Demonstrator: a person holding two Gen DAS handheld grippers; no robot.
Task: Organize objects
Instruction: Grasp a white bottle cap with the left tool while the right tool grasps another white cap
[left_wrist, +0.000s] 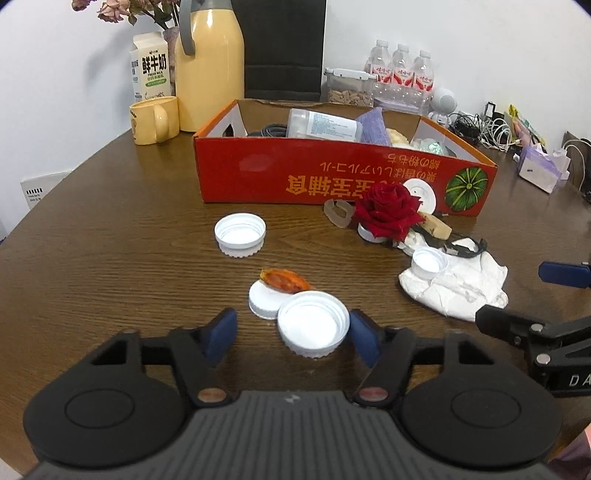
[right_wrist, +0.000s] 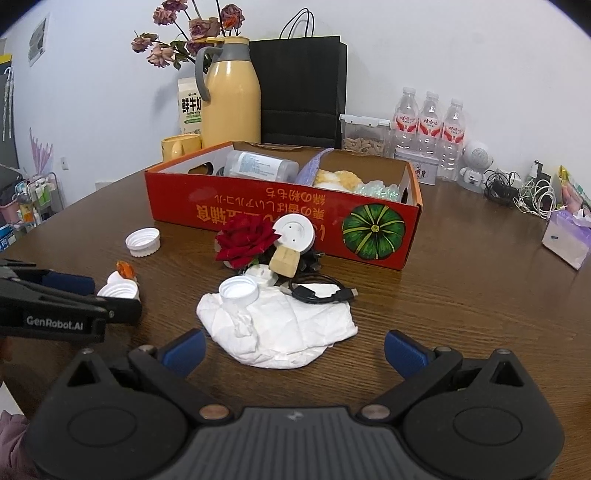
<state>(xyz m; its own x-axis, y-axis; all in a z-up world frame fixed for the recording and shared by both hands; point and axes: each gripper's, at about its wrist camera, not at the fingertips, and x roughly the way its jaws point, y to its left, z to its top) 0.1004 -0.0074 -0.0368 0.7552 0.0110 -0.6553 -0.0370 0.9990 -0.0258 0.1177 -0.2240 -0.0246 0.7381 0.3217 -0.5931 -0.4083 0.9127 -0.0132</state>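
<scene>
My left gripper is low over the brown table, with an upturned white cap between its blue pads. The right pad touches the cap's rim; the left pad stands apart from it. A flat white lid and an orange-red scrap lie just beyond. My right gripper is wide open over a crumpled white tissue that bears a small cap. A red rose, a wooden block and a black cable lie before the red cardboard box.
Another upturned cap lies left of centre. Behind the box stand a yellow thermos, a yellow mug, a milk carton, a black bag and water bottles. Tangled cables and a tissue pack lie at the right.
</scene>
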